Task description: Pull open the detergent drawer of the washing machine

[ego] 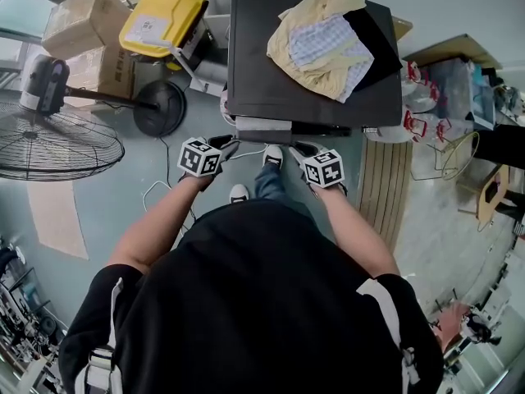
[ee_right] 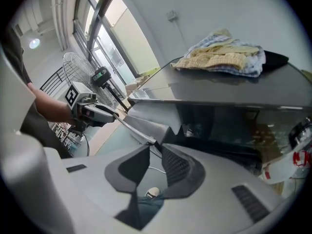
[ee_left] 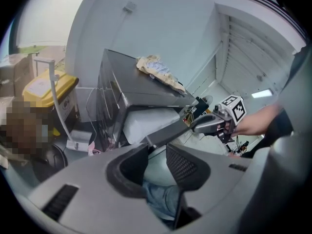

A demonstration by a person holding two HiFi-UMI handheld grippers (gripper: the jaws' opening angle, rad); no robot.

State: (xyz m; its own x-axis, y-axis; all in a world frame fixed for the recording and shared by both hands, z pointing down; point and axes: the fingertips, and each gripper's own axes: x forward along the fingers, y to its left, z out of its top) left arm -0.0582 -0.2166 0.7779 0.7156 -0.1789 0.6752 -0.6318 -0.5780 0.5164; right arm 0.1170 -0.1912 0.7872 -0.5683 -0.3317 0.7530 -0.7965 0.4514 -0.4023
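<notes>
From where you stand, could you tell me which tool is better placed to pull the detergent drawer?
Left, probably. The pale drawer sits at the left front of the machine, and the left tool, jaws apart and empty, faces it; the right tool, also open, is a close second.

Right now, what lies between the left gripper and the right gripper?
In the head view, the person's blue-jeans leg and white shoe lie between the left gripper and right gripper.

Left tongs (ego: 225,145) and right tongs (ego: 299,148) make two; one washing machine (ego: 262,56), one fan (ego: 49,142).
</notes>
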